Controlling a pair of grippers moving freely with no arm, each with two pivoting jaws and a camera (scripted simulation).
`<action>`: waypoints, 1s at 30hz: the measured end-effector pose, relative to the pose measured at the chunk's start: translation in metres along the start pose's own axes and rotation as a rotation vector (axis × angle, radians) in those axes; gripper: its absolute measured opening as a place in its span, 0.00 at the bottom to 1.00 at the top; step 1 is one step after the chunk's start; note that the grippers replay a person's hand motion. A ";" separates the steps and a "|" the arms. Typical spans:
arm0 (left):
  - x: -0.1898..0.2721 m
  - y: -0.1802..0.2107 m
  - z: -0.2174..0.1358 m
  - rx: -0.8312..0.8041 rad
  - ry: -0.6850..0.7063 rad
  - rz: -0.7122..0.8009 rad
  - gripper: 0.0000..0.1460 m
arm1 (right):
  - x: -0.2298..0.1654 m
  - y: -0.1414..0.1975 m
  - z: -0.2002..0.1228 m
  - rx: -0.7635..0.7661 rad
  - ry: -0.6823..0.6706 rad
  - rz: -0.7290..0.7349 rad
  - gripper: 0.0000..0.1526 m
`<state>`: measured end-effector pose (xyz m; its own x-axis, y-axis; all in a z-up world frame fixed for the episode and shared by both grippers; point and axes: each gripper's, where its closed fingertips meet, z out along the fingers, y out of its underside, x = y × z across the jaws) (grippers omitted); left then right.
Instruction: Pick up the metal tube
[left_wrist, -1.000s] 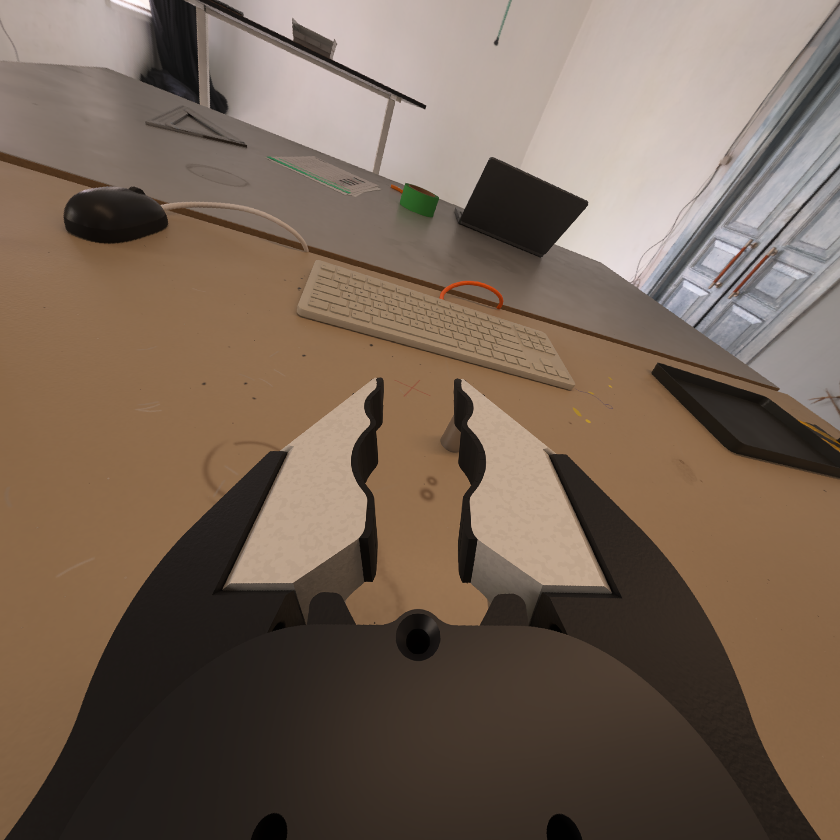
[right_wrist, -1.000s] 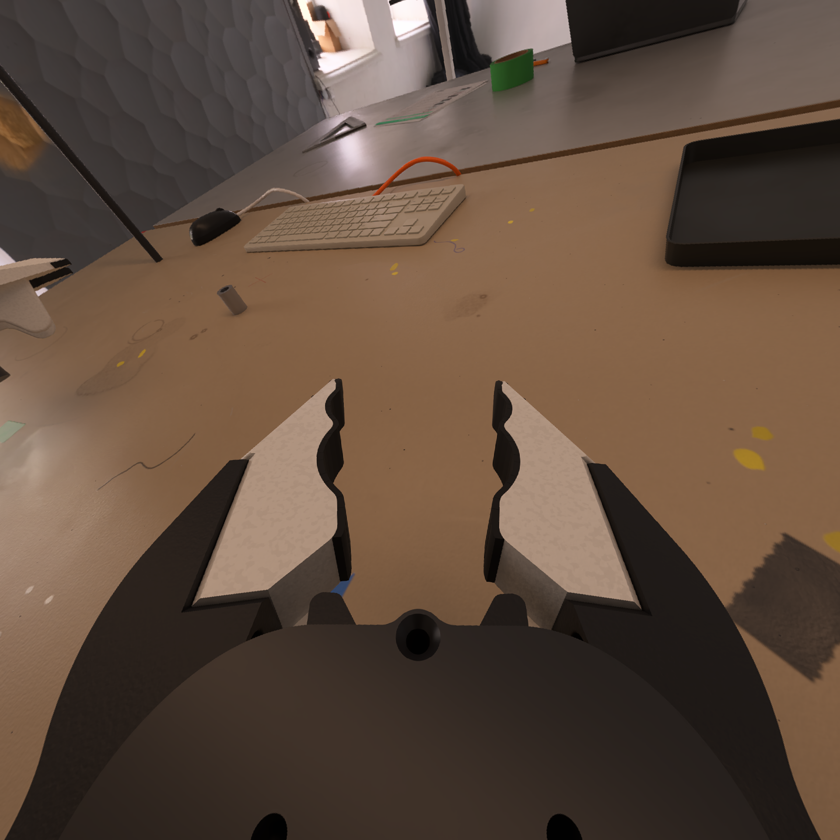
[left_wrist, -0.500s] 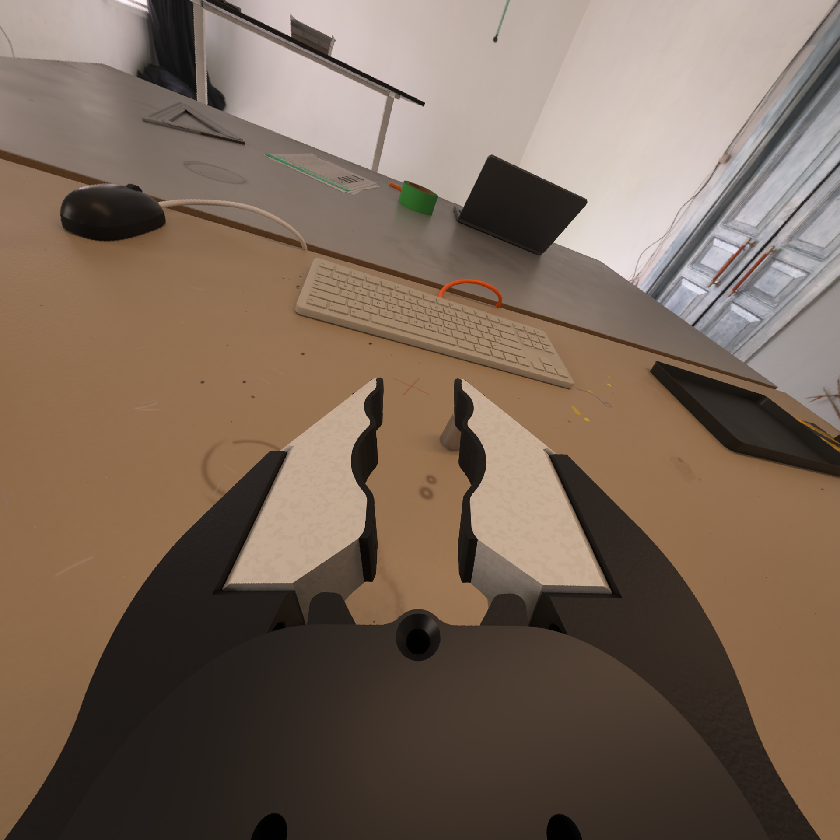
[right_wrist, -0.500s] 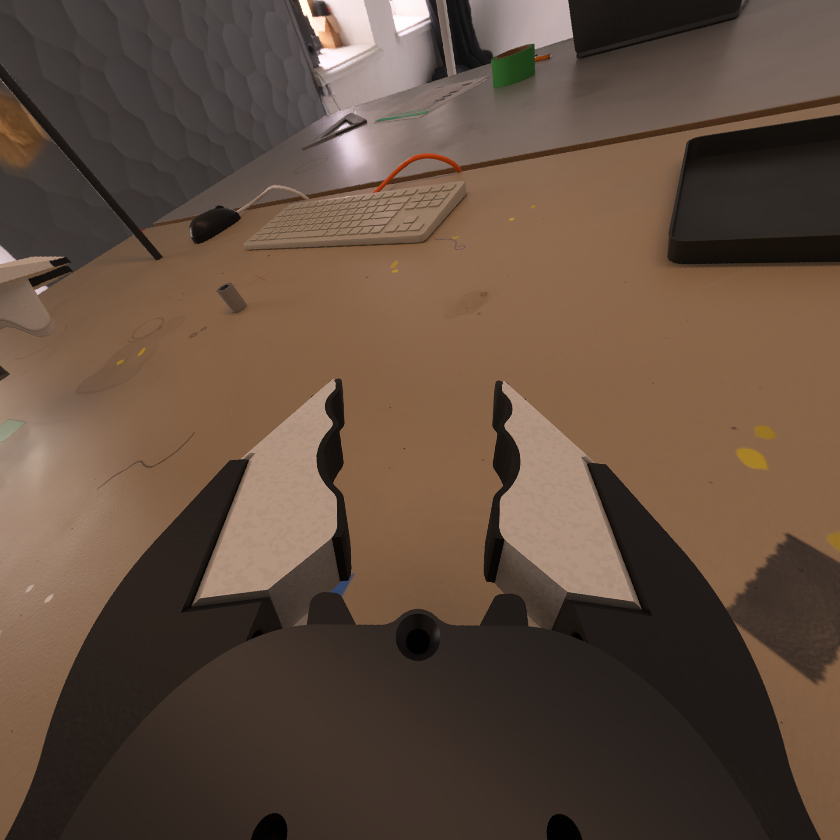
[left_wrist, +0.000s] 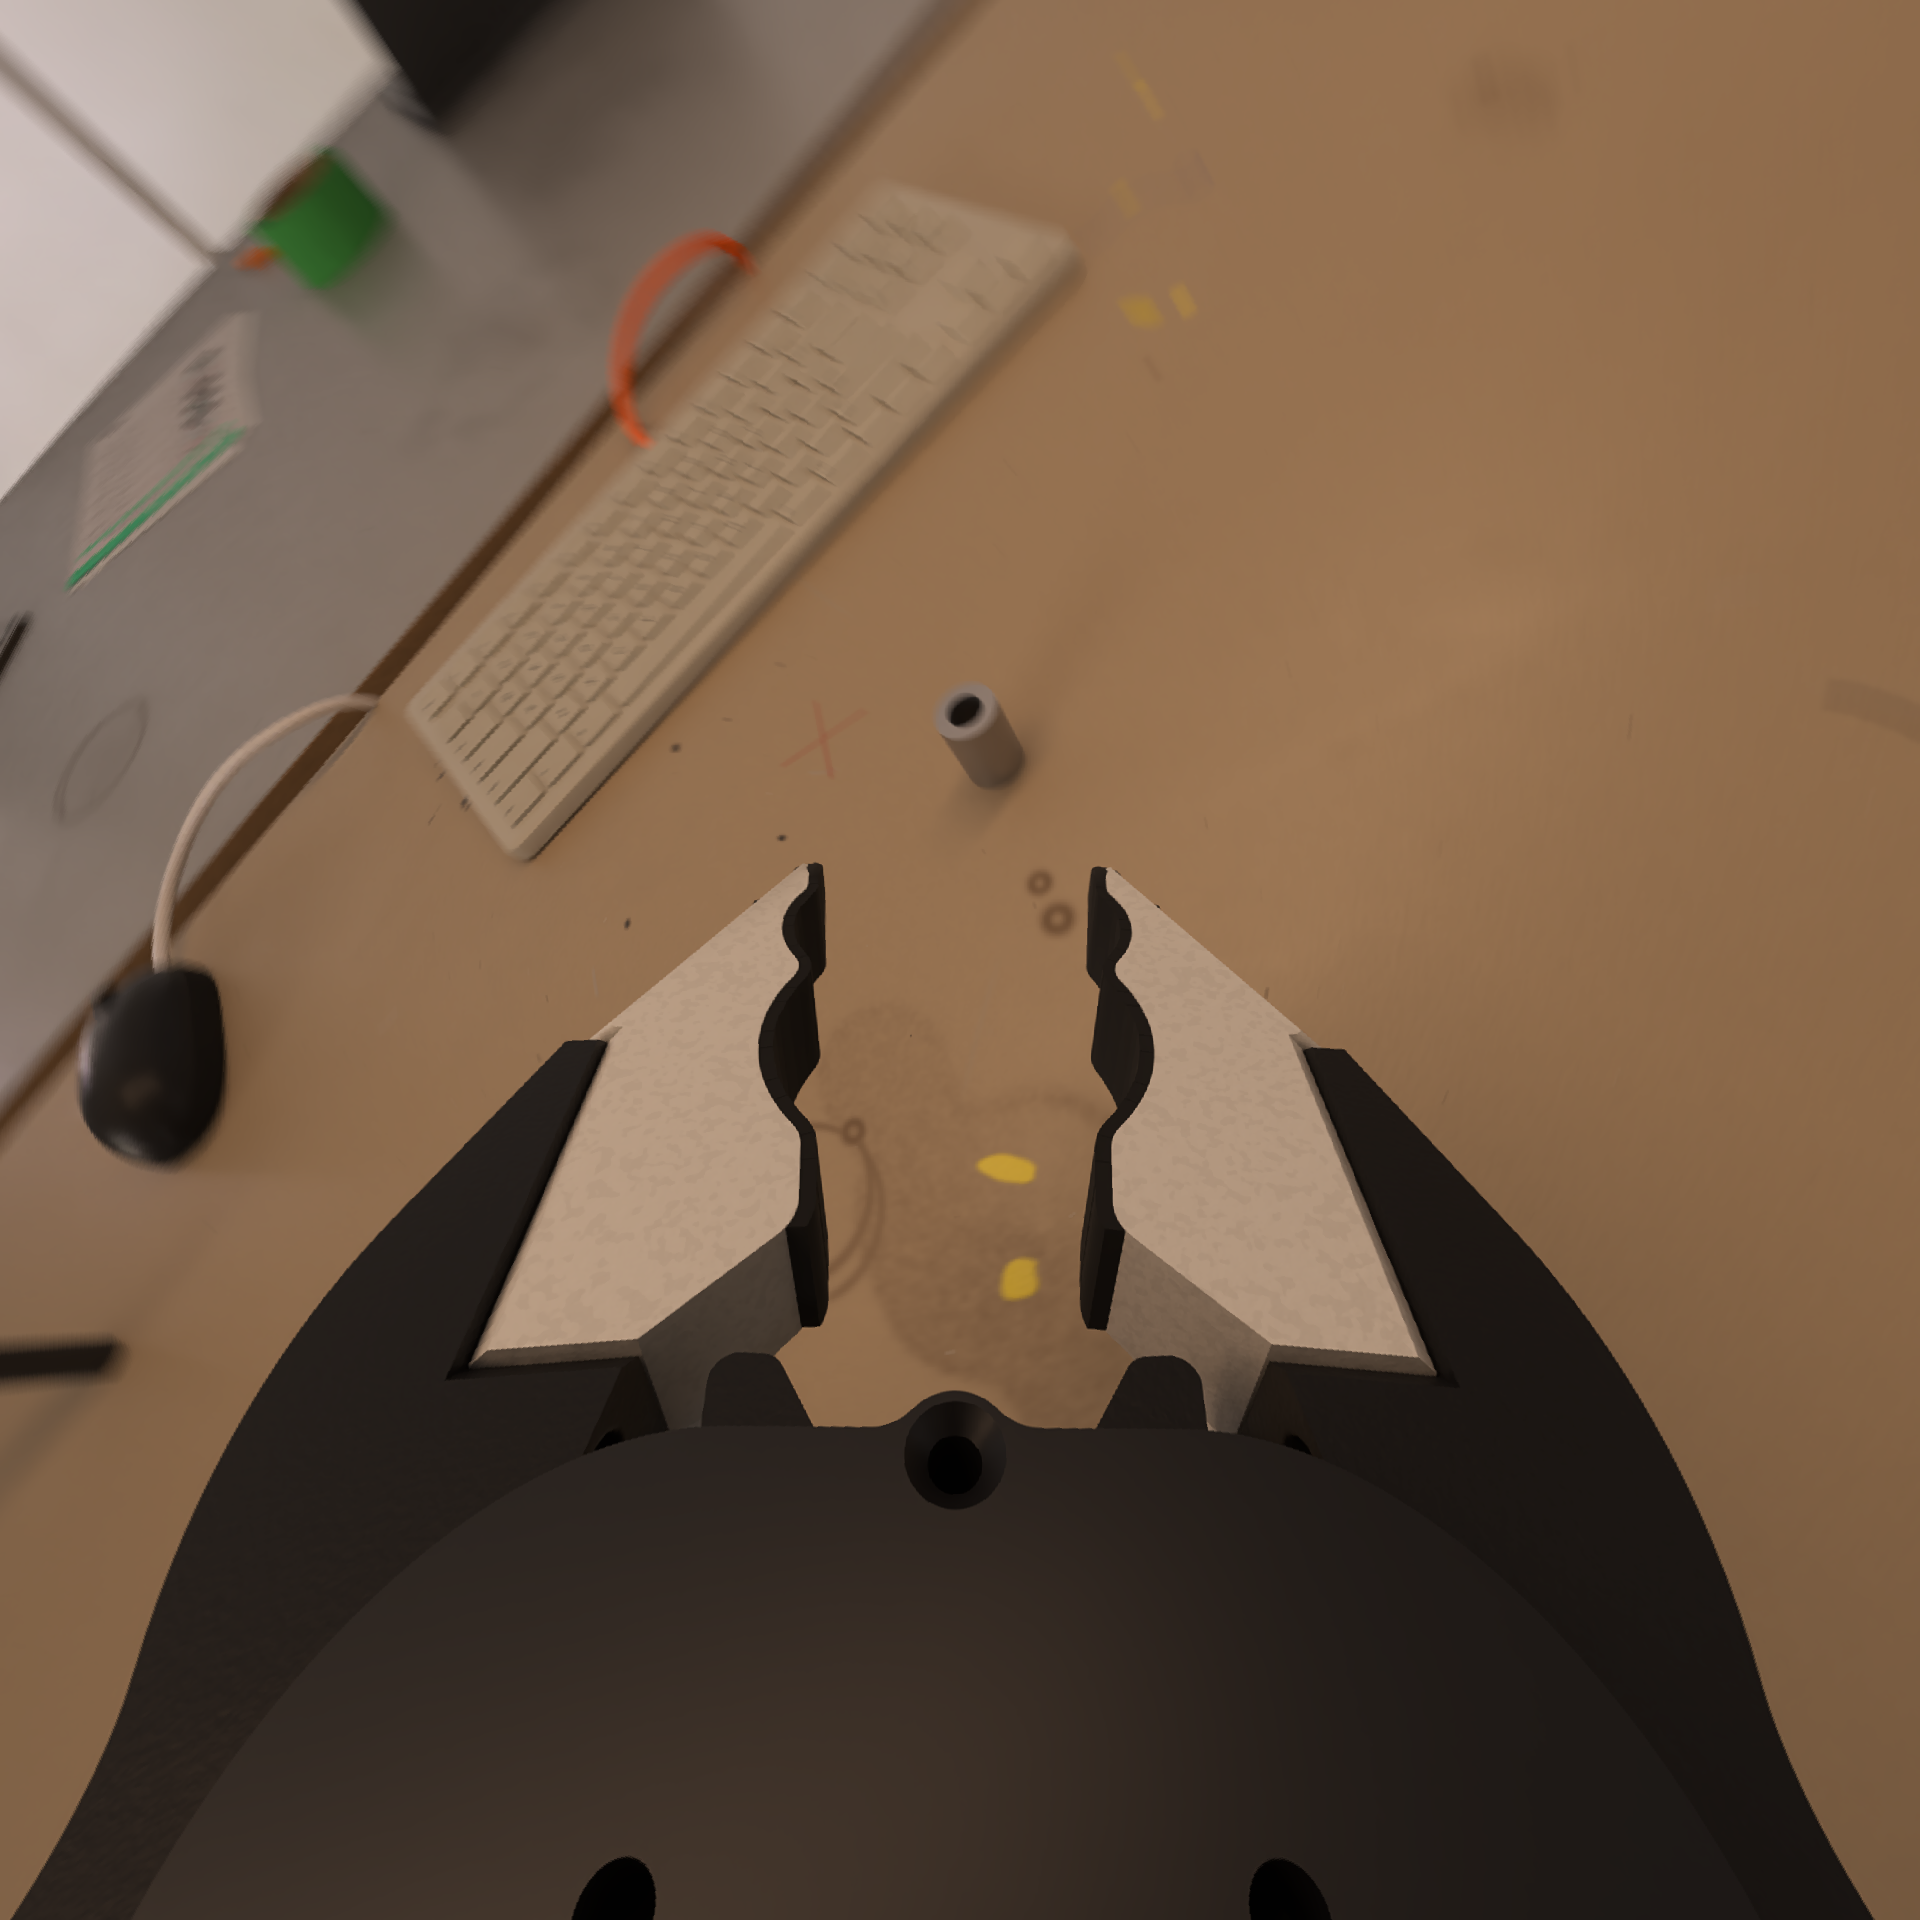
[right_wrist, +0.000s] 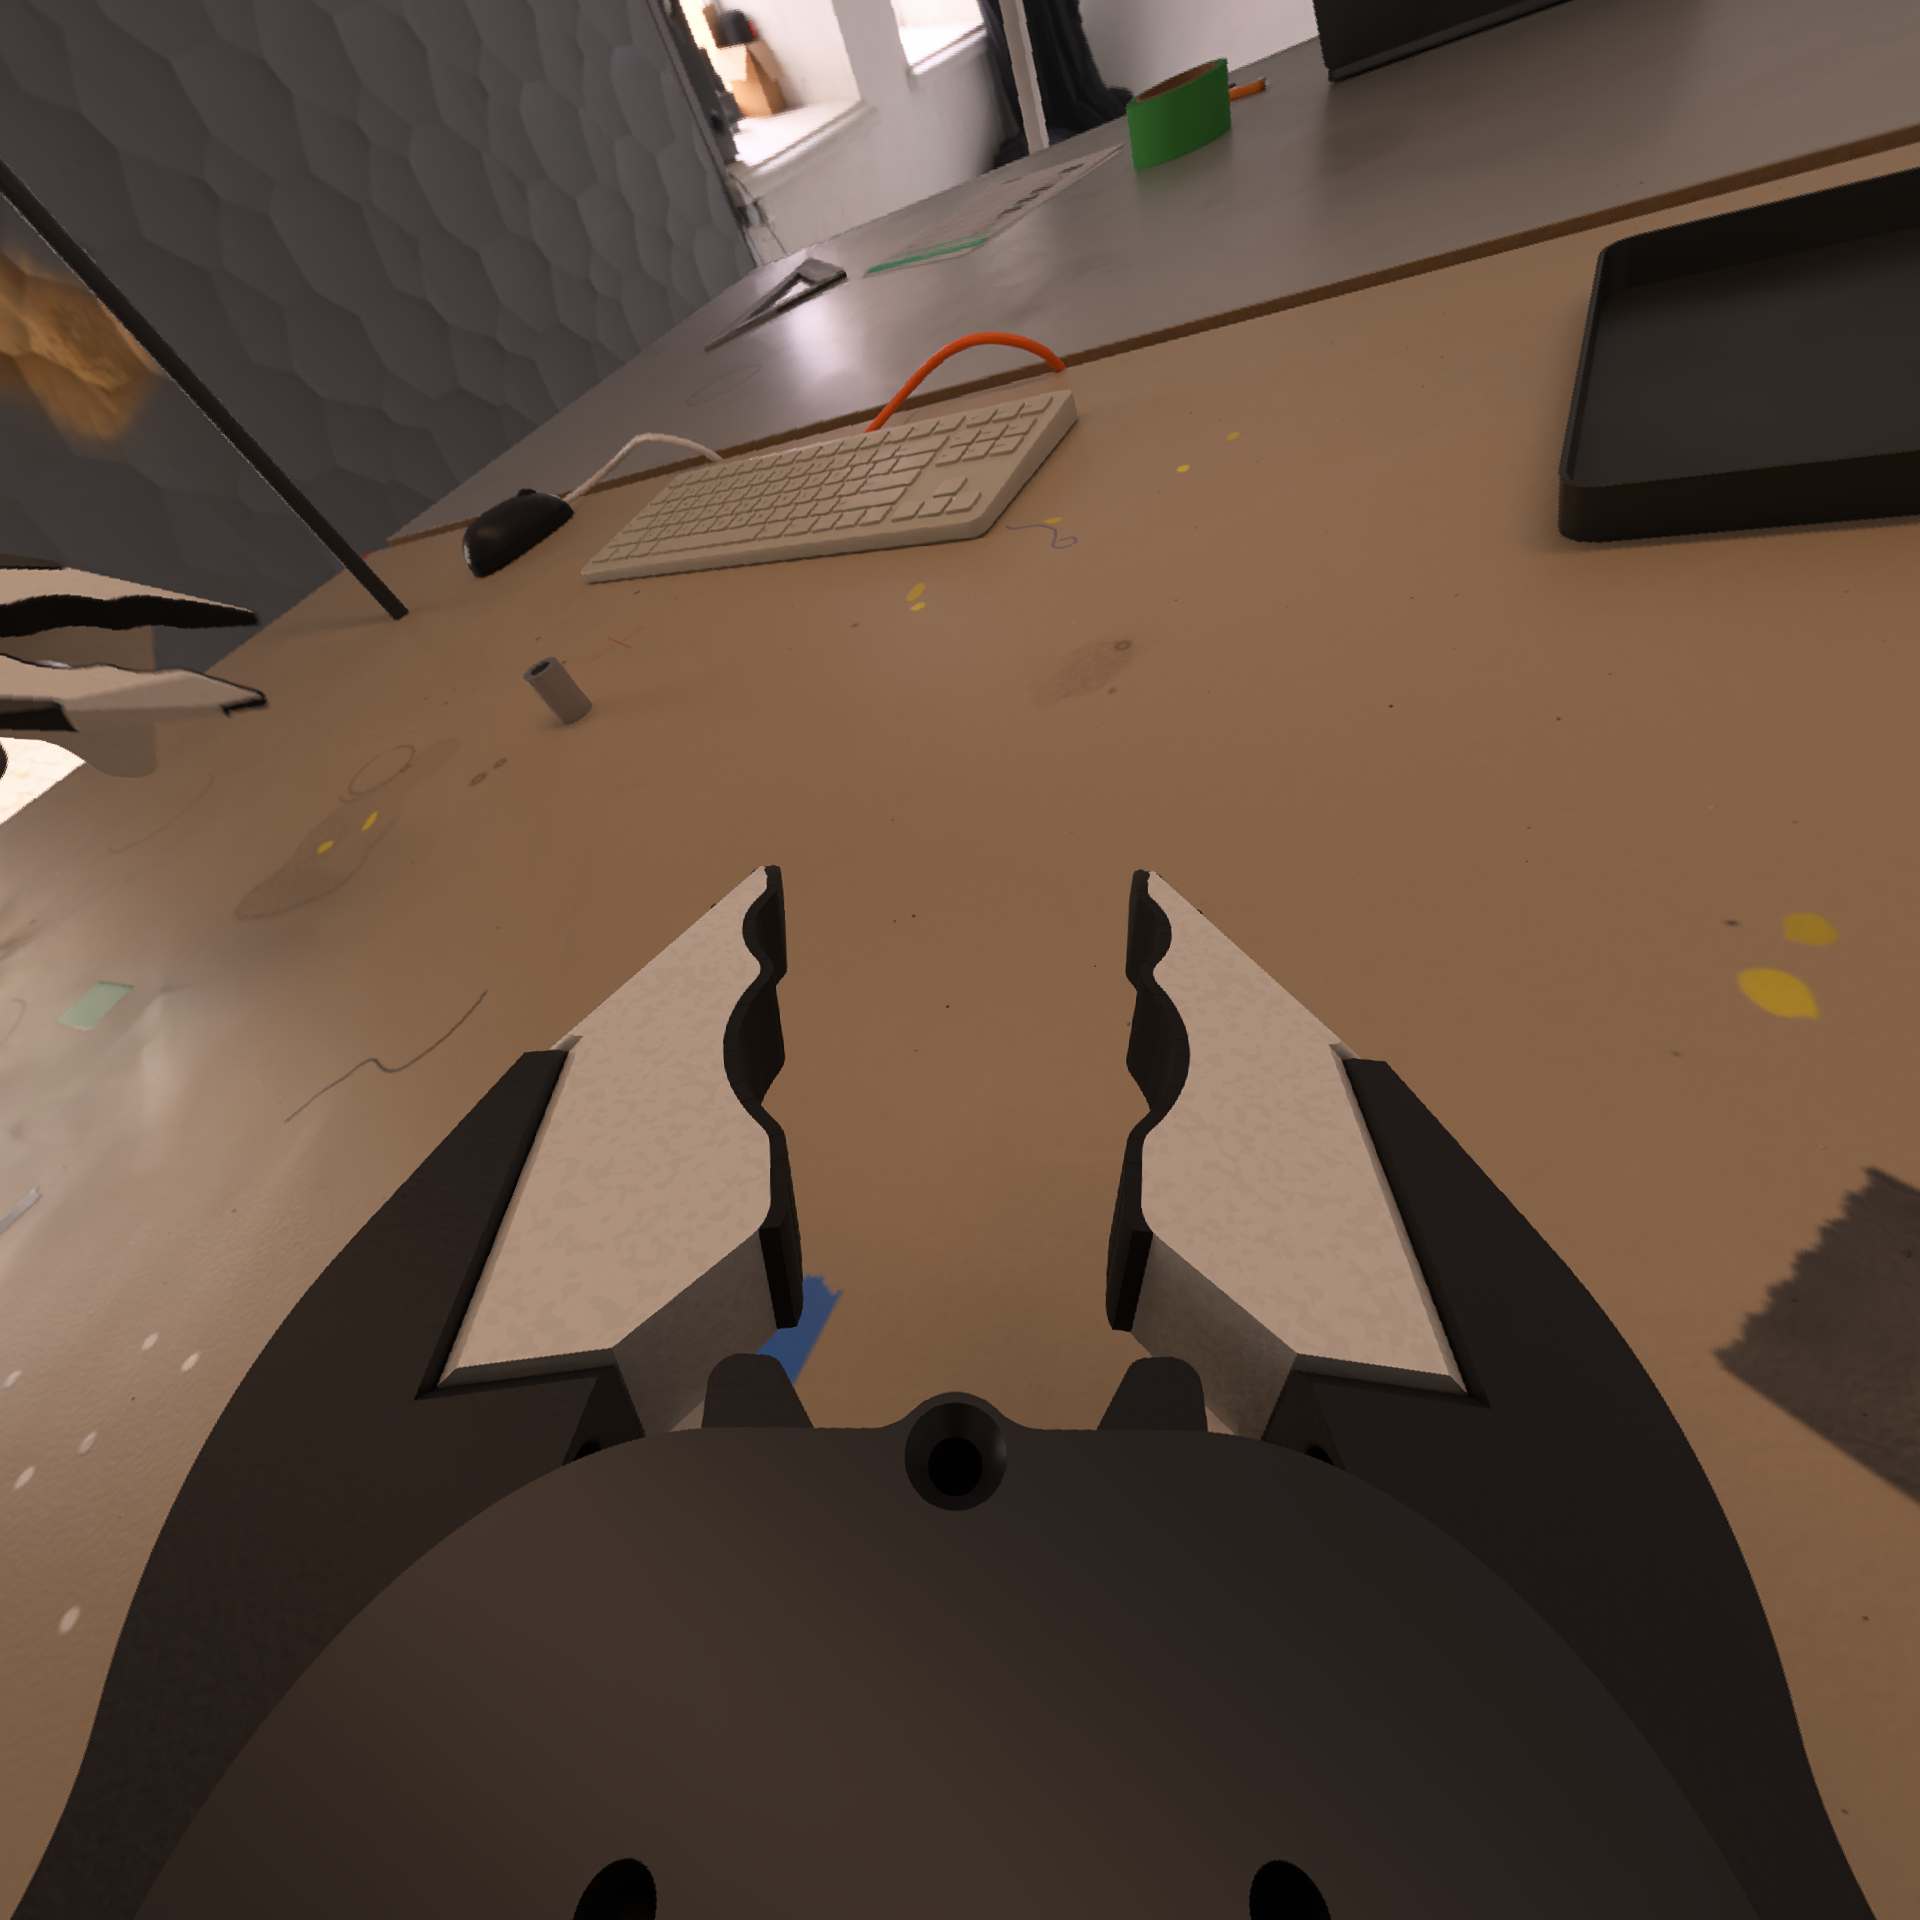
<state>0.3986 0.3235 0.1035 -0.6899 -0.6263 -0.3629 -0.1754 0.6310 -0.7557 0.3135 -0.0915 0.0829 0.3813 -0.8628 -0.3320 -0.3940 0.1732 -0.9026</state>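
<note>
- The left gripper (left_wrist: 954, 881), fingers parted and empty, hovered near the short grey metal tube (left_wrist: 980, 736) on the brown table (left_wrist: 1455, 623).
- Approach step; next, likely descend and close.

The left tool (left_wrist: 954, 883) is hovering, jaws parted, above the surface (left_wrist: 1455, 727); metal tube (left_wrist: 980, 736) is standing just beyond.

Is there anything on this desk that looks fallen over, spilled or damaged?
Nothing looks damaged or spilled. The metal tube stands upright on the table, its open end up, untouched ahead of the open left gripper. The keyboard and mouse lie flat. The table only bears yellow flecks and faint stains.
</note>
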 end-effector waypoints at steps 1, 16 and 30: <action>0.004 0.001 0.007 -0.069 0.040 0.101 0.36 | -0.001 0.000 0.000 0.003 0.000 0.007 0.43; 0.012 0.011 0.101 -0.466 0.438 0.534 0.35 | -0.010 0.014 0.020 -0.061 -0.002 0.014 0.42; 0.008 0.024 0.131 -0.524 0.489 0.550 0.24 | -0.014 0.009 0.034 -0.059 -0.087 0.095 0.41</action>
<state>0.4813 0.2739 0.0111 -0.9715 0.0149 -0.2368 0.0529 0.9865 -0.1547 0.3329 -0.0612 0.0698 0.4102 -0.7989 -0.4399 -0.4793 0.2215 -0.8493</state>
